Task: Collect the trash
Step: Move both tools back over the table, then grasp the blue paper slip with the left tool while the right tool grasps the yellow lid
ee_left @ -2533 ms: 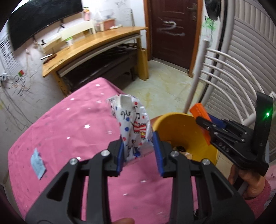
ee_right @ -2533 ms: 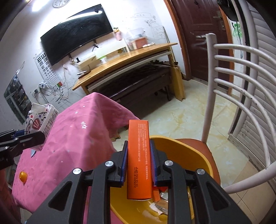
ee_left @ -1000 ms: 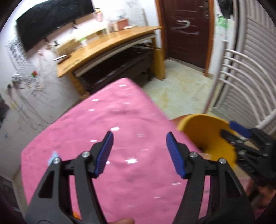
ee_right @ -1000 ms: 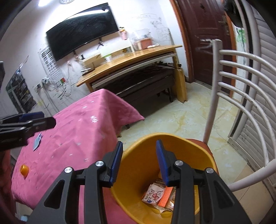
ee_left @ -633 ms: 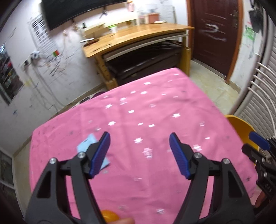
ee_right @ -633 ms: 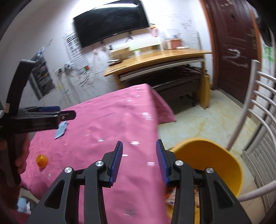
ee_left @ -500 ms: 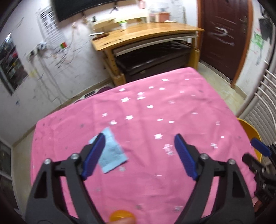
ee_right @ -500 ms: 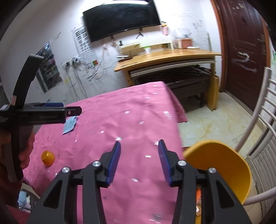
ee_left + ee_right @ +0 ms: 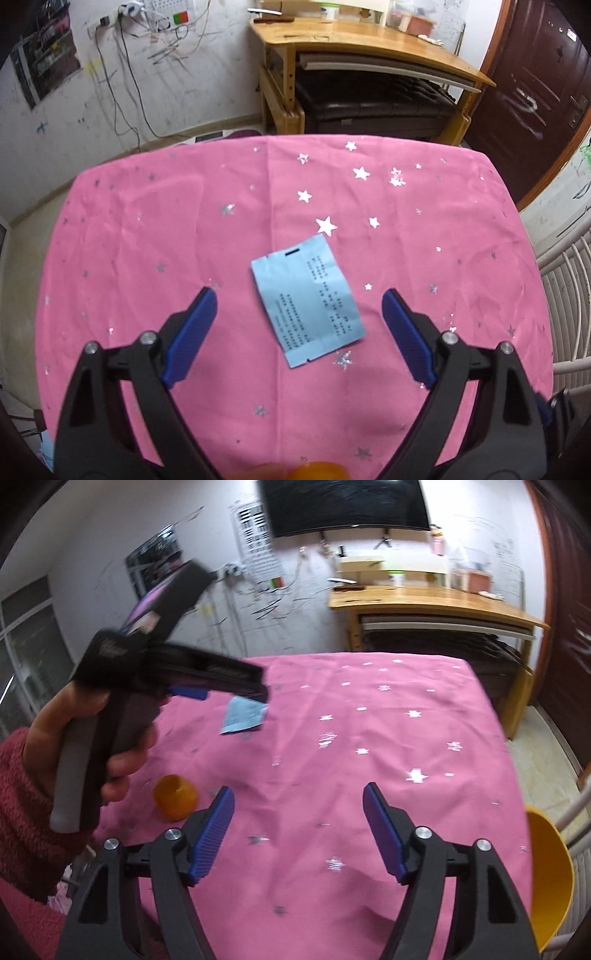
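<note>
From the left wrist view, the left tool (image 9: 299, 325) hangs over the bench (image 9: 147, 229), whose pink cloth is dotted with silver stars; its blue pads spread wide and hold nothing. A pale blue paper packet (image 9: 308, 301) with dark print lies flat on the cloth between the two pads, touching neither. At the bottom edge of that view only a sliver of an orange cap (image 9: 319, 472) shows. The right wrist view shows that cap (image 9: 176, 796) whole, sitting on the cloth just beside the left pad of the right tool (image 9: 298, 834), which is likewise wide open and empty. This view alone shows the left hand (image 9: 74, 746) in a red fleecy sleeve gripping the left tool's handle above the packet (image 9: 242, 714), and the rim of a yellow bin (image 9: 552, 882) off the bench's right edge.
</note>
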`<state>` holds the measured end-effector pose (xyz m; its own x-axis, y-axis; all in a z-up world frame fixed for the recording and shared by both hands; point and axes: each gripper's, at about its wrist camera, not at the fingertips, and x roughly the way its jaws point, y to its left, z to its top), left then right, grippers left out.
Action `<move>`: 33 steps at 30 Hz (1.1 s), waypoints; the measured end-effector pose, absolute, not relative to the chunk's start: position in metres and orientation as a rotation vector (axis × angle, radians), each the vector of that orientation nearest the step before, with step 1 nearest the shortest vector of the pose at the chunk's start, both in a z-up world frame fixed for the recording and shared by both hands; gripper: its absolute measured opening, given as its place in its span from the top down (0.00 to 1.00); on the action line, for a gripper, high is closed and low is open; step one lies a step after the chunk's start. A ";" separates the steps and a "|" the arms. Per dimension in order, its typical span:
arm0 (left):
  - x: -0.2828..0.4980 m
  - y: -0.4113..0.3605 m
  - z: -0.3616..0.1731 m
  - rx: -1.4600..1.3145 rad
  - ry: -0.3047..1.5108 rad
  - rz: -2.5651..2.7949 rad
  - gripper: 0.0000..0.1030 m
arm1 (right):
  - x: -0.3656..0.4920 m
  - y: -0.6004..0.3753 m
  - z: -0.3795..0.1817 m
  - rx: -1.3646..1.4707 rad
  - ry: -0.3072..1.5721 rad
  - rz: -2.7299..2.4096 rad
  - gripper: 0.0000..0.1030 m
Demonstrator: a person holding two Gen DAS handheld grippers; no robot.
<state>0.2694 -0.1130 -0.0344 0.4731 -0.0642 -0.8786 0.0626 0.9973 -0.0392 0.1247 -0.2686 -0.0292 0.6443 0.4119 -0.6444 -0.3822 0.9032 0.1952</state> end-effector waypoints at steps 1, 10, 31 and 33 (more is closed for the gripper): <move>0.271 -0.112 -0.036 -0.010 1.079 -0.077 0.16 | 0.124 -0.263 -0.030 0.039 0.748 0.464 0.34; 0.282 -0.110 -0.045 -0.030 1.104 -0.091 0.16 | 0.123 -0.237 -0.030 0.004 0.759 0.497 0.32; 0.271 -0.070 -0.043 0.009 1.038 -0.090 0.54 | 0.130 -0.174 -0.041 -0.075 0.805 0.620 0.29; 0.268 -0.061 -0.039 0.001 1.026 -0.081 0.54 | 0.132 -0.168 -0.043 -0.084 0.810 0.618 0.29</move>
